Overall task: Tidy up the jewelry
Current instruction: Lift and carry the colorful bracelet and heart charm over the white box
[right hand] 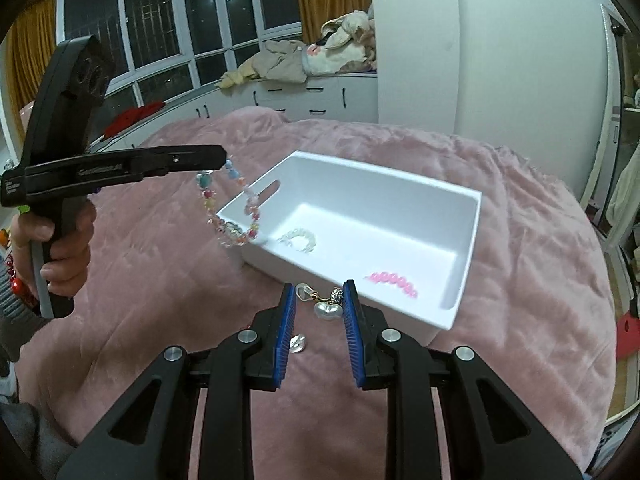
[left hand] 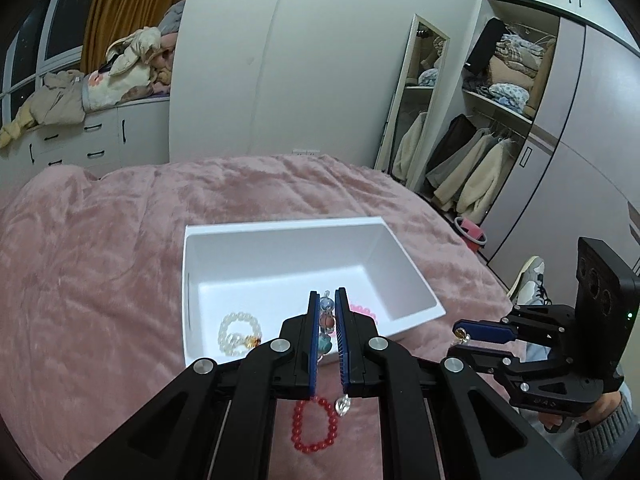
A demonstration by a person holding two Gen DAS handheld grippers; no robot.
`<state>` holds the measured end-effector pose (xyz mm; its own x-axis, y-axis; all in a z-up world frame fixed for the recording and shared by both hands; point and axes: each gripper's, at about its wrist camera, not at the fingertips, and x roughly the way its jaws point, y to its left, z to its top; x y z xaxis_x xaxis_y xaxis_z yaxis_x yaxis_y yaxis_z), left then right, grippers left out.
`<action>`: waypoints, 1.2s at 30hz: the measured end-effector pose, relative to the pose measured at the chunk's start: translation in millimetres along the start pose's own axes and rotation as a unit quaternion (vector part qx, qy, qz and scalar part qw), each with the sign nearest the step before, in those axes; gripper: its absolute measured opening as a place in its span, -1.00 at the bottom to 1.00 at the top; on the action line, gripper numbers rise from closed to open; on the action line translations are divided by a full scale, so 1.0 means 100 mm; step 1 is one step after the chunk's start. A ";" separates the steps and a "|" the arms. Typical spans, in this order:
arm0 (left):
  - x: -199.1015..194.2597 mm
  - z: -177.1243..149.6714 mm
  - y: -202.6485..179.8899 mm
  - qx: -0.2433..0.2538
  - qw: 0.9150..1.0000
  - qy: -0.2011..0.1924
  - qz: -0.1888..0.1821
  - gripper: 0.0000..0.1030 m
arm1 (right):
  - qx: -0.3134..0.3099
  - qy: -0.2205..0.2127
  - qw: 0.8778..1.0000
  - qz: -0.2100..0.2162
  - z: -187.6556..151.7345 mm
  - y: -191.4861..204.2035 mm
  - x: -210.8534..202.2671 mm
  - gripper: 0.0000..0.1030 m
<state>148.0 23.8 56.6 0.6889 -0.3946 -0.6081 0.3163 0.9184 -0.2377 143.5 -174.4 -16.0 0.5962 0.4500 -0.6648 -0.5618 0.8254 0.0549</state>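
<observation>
White box (right hand: 468,236), pink blanket (right hand: 152,280), red bracelet (left hand: 314,426)

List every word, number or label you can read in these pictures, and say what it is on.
Raised lettering on the left tool's arm: too blurred to read.
Small white print at that tool's rear end: too small.
Faint letters on the right tool's body: unreadable.
No other text seen.
</observation>
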 end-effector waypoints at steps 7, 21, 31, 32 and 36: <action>0.04 0.19 -0.03 0.006 1.000 -0.011 -0.003 -0.75 | 0.004 -0.011 1.000 -0.019 0.19 -0.12 0.01 -0.52; 0.35 0.48 0.11 0.004 1.000 -0.001 0.016 -0.75 | 0.028 -0.007 0.998 -0.047 0.35 -0.35 0.32 -0.52; 0.72 0.43 0.32 -0.005 0.998 0.035 0.044 -0.75 | 0.038 0.015 0.997 -0.061 0.41 -0.50 0.62 -0.52; 0.76 0.42 0.33 -0.006 0.998 0.039 0.045 -0.75 | 0.037 0.018 0.997 -0.062 0.43 -0.51 0.65 -0.52; 0.90 0.37 0.37 -0.003 0.997 0.053 0.055 -0.75 | 0.029 0.031 0.997 -0.062 0.48 -0.49 0.77 -0.52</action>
<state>246.2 20.9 20.9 0.6457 -0.2869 -0.7076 0.2389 0.9561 -0.1696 244.4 -164.2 -34.4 0.6217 0.3222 -0.7139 -0.4503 0.8928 0.0109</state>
